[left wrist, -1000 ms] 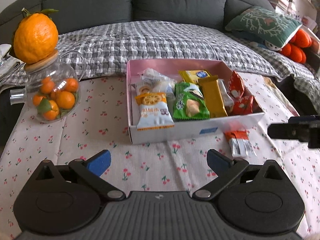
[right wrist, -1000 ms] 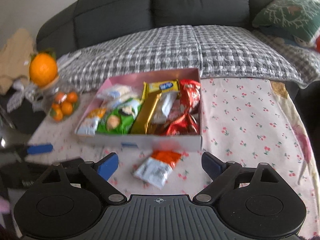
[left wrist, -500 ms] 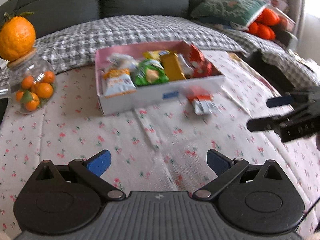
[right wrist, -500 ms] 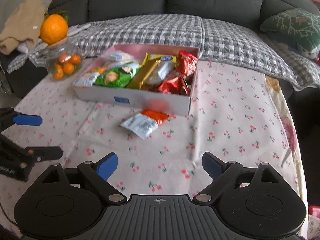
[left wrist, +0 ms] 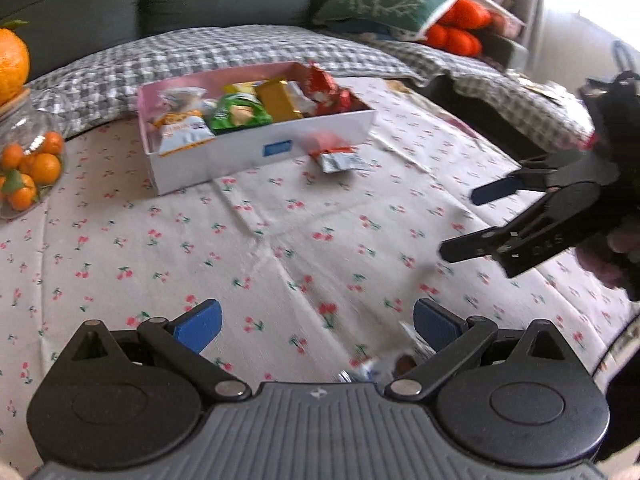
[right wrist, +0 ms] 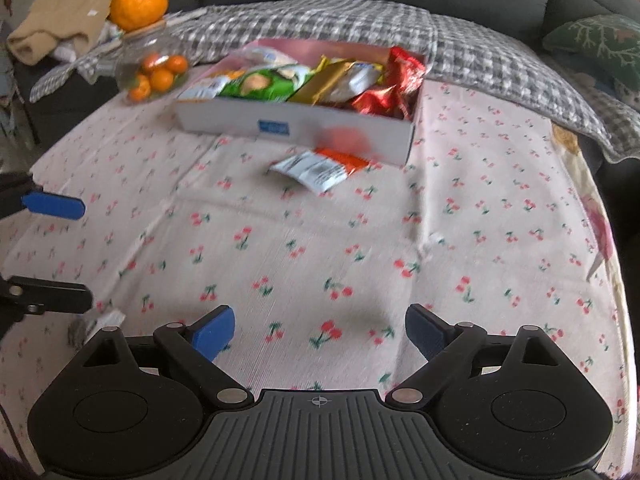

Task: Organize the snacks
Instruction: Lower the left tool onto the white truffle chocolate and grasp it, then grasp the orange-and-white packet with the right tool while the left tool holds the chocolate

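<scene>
A white box with a pink inside [left wrist: 256, 152] [right wrist: 304, 124] sits far back on the cherry-print cloth, filled with several snack packets. One orange-and-silver packet [left wrist: 338, 156] [right wrist: 320, 168] lies on the cloth just in front of the box. My left gripper [left wrist: 318, 326] [right wrist: 52, 252] is open and empty, low over the near cloth. My right gripper [right wrist: 318, 330] [left wrist: 472, 220] is open and empty, well back from the box. A small wrapper [left wrist: 368, 370] shows blurred under the left gripper.
A glass jar of small oranges [left wrist: 28, 164] [right wrist: 154, 70] with a large orange on its lid stands left of the box. A grey sofa with a checked blanket [right wrist: 340, 28] and a green cushion [left wrist: 384, 0] lies behind. The table's right edge [right wrist: 608, 264] drops off.
Both grippers have pulled back from the box toward the near edge of the table. The box and the loose packet now look smaller and farther away. Both stay open.
</scene>
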Motion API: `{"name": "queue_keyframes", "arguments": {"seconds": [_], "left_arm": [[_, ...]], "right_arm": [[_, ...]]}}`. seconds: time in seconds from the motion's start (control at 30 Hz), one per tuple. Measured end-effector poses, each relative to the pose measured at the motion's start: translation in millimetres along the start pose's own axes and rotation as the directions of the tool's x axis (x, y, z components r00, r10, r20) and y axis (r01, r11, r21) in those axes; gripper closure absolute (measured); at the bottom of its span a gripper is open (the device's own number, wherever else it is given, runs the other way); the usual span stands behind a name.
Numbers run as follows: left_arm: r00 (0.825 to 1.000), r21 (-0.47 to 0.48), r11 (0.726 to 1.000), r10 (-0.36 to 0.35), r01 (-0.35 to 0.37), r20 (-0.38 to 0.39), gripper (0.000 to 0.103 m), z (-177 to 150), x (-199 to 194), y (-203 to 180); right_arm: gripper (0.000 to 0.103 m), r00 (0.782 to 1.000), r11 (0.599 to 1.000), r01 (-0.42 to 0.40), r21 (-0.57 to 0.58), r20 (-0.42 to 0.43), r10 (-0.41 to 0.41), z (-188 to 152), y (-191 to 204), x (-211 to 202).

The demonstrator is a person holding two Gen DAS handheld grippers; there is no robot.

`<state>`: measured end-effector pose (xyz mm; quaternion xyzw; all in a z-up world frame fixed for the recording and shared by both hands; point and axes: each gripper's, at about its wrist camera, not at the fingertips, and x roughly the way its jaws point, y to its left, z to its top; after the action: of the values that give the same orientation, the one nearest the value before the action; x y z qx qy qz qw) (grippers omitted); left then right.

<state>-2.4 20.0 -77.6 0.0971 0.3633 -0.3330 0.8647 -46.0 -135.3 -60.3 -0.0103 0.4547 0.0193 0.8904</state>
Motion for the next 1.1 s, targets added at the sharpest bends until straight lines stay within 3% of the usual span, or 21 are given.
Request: {"name": "queue_keyframes", "arguments": {"seconds": [0.17,0.33,0.47,0.57,0.6,0.63,0.67,0.87,1.1], "left_arm": [[0.998,0.060,0.996,-0.065,0.066,-0.010,0.002,-9.4,-3.6,-6.6],[0.993,0.136,0.984,-0.109,0.114,-0.043,0.013,-15.8,-0.5,-17.8],[0.991,0.166,0.978,-0.112,0.124,-0.076,0.042,-18.4,6.2,-22.8],[0.991,0.190,0.974,-0.114,0.125,-0.070,0.055,-19.1,7.3,-24.4],[0.991,0.190,0.973,-0.117,0.128,-0.068,0.067,-18.8,7.2,-24.2],[0.991,0.189,0.974,-0.118,0.129,-0.067,0.073,-18.3,7.1,-23.7],[0.991,0.186,0.975,-0.113,0.123,-0.065,0.079,-17.7,6.9,-23.2],[1.000,0.094,0.995,0.017,-0.015,-0.019,0.084,-5.9,7.7,-8.8],[0.984,-0.079,0.981,0.174,-0.176,-0.023,0.085,10.5,13.0,18.8]], "right_arm": [[0.005,1.000,1.000,0.007,0.009,-0.004,-0.007,-1.7,0.8,3.8],[0.005,1.000,0.999,0.006,0.039,-0.002,-0.006,2.0,-0.1,6.2],[0.005,1.000,0.999,0.009,0.036,0.003,-0.009,5.8,2.2,8.1],[0.005,1.000,1.000,0.010,0.030,0.003,-0.010,7.7,4.1,10.3],[0.005,1.000,0.999,0.010,0.030,0.002,-0.010,8.1,4.6,11.2],[0.005,1.000,0.999,0.009,0.031,0.000,-0.009,8.5,4.9,12.6],[0.005,1.000,0.999,0.008,0.031,-0.002,-0.007,8.8,5.0,13.7],[0.005,0.999,0.998,0.023,0.058,0.022,-0.024,13.5,5.7,20.3],[0.003,0.996,0.992,0.057,0.114,0.059,-0.064,26.2,7.7,35.2]]}}
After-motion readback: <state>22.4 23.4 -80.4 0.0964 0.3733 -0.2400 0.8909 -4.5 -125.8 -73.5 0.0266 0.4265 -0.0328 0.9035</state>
